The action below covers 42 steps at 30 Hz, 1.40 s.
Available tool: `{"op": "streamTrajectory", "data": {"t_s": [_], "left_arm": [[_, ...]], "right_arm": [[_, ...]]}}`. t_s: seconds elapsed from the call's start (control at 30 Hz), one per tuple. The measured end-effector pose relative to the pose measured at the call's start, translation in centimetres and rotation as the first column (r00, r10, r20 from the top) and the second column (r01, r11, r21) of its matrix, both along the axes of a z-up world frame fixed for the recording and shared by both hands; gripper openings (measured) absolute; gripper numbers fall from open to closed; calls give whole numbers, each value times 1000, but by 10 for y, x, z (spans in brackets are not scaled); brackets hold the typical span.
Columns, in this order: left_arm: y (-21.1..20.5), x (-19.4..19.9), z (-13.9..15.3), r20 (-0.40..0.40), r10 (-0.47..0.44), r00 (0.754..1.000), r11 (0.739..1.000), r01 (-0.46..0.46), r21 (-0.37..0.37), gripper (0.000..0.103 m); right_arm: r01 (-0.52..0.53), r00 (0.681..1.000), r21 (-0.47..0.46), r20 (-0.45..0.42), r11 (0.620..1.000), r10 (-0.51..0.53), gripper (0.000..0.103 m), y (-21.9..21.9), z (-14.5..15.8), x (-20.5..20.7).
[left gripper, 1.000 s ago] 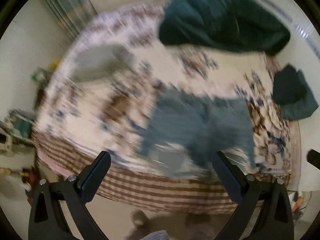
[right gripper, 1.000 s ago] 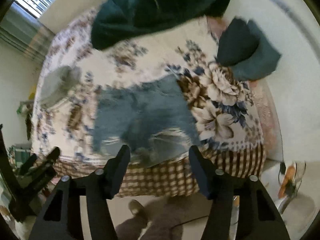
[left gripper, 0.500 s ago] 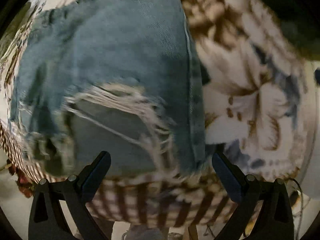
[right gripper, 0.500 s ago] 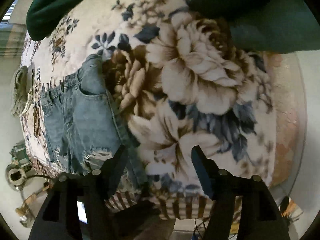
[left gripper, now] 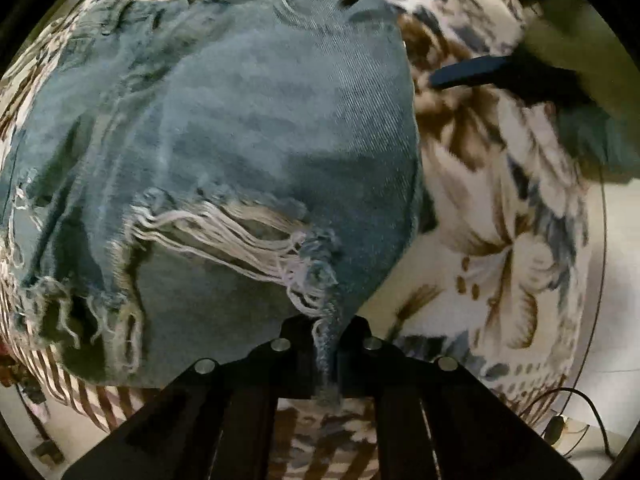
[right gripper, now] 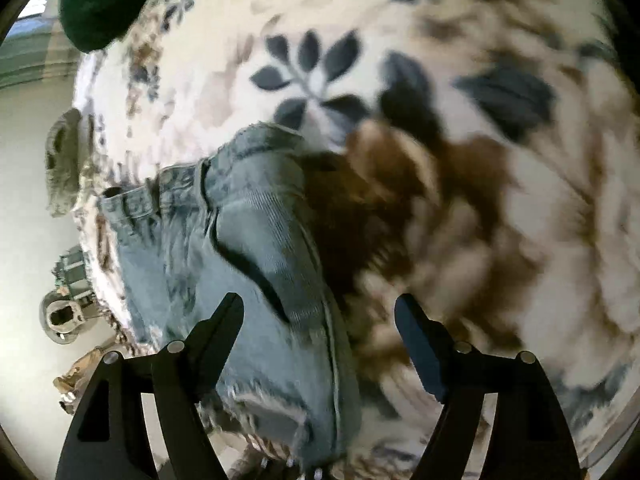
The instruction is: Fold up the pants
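Observation:
Frayed blue denim shorts (left gripper: 248,152) lie flat on a floral bedspread (left gripper: 500,240). My left gripper (left gripper: 326,344) is shut on the frayed hem corner of the shorts at the bed's near edge. In the right wrist view the shorts (right gripper: 248,264) show their waistband and right side seam. My right gripper (right gripper: 320,324) is open, its fingers either side of that side seam just above the cloth. Its fingers (left gripper: 472,72) also show at the top right of the left wrist view.
A dark green blanket (right gripper: 100,4) lies at the far side of the bed. A grey-green folded cloth (right gripper: 64,160) lies at the bed's left edge. The checked bed skirt (left gripper: 80,396) hangs below the near edge. Floor clutter (right gripper: 64,312) stands left of the bed.
Both grippers have dropped from high above the bed to the shorts. My left gripper has shut on the frayed hem corner. My right gripper has moved to the side seam near the waistband, still open.

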State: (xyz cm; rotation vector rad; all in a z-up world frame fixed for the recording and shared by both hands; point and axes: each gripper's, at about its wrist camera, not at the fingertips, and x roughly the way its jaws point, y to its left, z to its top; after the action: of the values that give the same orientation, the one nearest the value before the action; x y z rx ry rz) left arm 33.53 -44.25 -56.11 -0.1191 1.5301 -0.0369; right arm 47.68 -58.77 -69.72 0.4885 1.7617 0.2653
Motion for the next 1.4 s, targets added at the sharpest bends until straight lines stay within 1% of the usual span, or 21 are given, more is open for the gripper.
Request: {"op": "streamTrajectory", "data": {"t_s": [0.03,0.07,0.1,0.2,0.27,0.37,0.4,0.43,0.5,0.57,0.6,0.63,0.73,0.87,1.0,1.13,1.17,1.27,1.3,1.37,1.4], "left_arm": [[6,4,10,10,8,1000,1000,-7,-10,4],[11,6,18,17,17,1000,1000,-17,-21,4],[17,9,27,24,28,999,999,-27,-37,4],[35,11,62,45,54,998,995,-50,-83,4],[54,12,87,59,69,996,992,-62,-110,4],[96,3,102,92,84,992,987,-71,-143,4],[109,3,113,102,89,991,985,-73,-154,4],[112,-10,108,117,94,989,985,-75,-158,4],[145,-16,130,149,108,983,981,-81,-175,4],[142,-33,117,178,130,975,979,-98,-178,4],[165,-33,129,188,154,970,975,-118,-188,4],[167,-35,129,192,171,966,973,-134,-190,4],[219,-33,137,191,249,950,956,-209,-205,4],[280,-23,122,175,361,916,922,-321,-217,4],[332,-15,95,152,437,887,890,-401,-219,3],[372,-9,58,110,478,871,866,-448,-221,4],[383,-8,46,91,493,865,856,-464,-229,4],[402,-10,20,49,514,857,839,-490,-237,5],[407,-11,13,33,527,849,829,-506,-237,8],[409,-15,7,11,555,832,807,-535,-250,8],[414,-16,5,-7,568,823,795,-551,-253,10]], "right_arm": [[-17,1000,-23,8,1000,17,51,8,1,3],[-32,999,-51,18,998,33,36,15,4,6],[-45,998,-77,29,996,48,17,22,9,6],[-86,991,-145,89,986,100,12,44,38,5],[-93,987,-161,113,983,112,10,55,58,4],[-93,982,-171,147,981,118,9,68,91,-1],[-93,979,-170,164,981,121,9,78,105,-1],[-93,977,-167,175,982,122,9,85,116,-2],[-97,972,-158,197,983,127,8,101,137,-5],[-113,965,-153,218,982,145,8,127,156,-6],[-124,962,-145,224,982,154,8,141,162,-6],[-143,957,-148,231,979,175,8,162,169,-5],[-191,945,-154,240,970,224,8,221,176,2],[-266,929,-159,221,951,297,8,304,165,18],[-339,910,-221,170,915,378,7,383,130,33],[-393,892,-277,116,877,437,7,426,95,41],[-405,887,-288,105,868,449,8,432,88,41],[-432,882,-298,57,851,468,8,452,68,42],[-439,881,-293,43,849,470,12,455,64,42],[-436,889,-261,26,862,457,24,458,60,43],[-433,893,-227,22,872,449,46,459,60,44]]}}
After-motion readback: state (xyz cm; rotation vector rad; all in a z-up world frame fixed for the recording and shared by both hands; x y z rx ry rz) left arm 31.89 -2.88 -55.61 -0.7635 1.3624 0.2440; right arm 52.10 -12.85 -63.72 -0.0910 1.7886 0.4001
